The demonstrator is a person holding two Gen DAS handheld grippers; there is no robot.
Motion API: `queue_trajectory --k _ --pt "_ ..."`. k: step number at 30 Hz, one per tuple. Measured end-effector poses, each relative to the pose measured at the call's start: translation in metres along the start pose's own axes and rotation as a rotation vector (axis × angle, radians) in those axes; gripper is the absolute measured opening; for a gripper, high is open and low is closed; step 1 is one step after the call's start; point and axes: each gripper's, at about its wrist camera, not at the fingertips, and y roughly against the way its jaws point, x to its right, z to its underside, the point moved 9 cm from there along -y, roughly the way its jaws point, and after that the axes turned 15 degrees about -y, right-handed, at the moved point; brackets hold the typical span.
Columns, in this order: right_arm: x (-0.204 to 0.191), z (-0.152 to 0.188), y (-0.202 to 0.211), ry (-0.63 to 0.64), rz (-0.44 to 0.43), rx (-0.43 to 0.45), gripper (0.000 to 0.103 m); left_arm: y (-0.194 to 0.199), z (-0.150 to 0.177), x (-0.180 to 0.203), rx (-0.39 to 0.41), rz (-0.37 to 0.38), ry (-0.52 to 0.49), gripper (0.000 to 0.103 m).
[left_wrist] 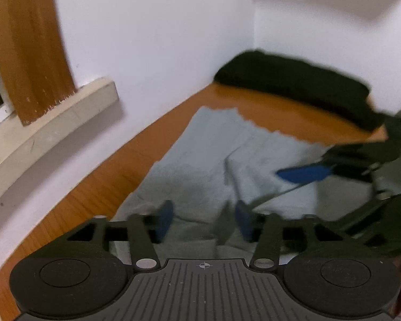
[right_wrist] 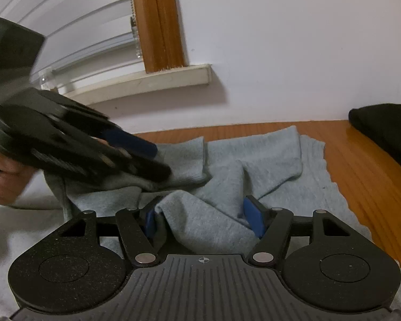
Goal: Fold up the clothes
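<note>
Right claw (right_wrist: 204, 218) and left claw (left_wrist: 204, 222) both spread wide, grey sweater (right_wrist: 227, 165) bunched between their fingers.

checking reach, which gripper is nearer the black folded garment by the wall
Right. The right gripper sits nearer the black folded garment; the left gripper is farther over.

Lying and standing around a warm orange-brown wooden tabletop (right_wrist: 361, 165)

Running behind it, a plain white wall (left_wrist: 157, 40), meeting a second wall at a corner in the left wrist view; jutting from the wall, a cream-painted window sill (right_wrist: 157, 80); rising from that sill, a brown wooden window frame post (right_wrist: 160, 21); hanging beside the post, white horizontal blinds (right_wrist: 74, 37) with a beaded cord; resting on the tabletop's far end against the wall, a dark, nearly black folded fabric bundle (left_wrist: 297, 80), somewhat blurred.
</note>
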Motion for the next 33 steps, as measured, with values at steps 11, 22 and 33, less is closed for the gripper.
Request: queue_trajectory --k 11,22,33 --pt "0.009 -0.005 0.003 -0.083 -0.01 0.016 0.066 0.028 0.024 -0.041 0.063 0.009 0.137 0.01" --pt "0.021 -0.007 0.006 -0.169 -0.033 0.041 0.066 0.204 0.129 -0.128 0.315 -0.176 0.402 0.01" --pt "0.029 -0.01 0.008 -0.209 -0.026 0.059 0.066 0.244 0.267 -0.118 0.261 -0.234 0.613 0.012"
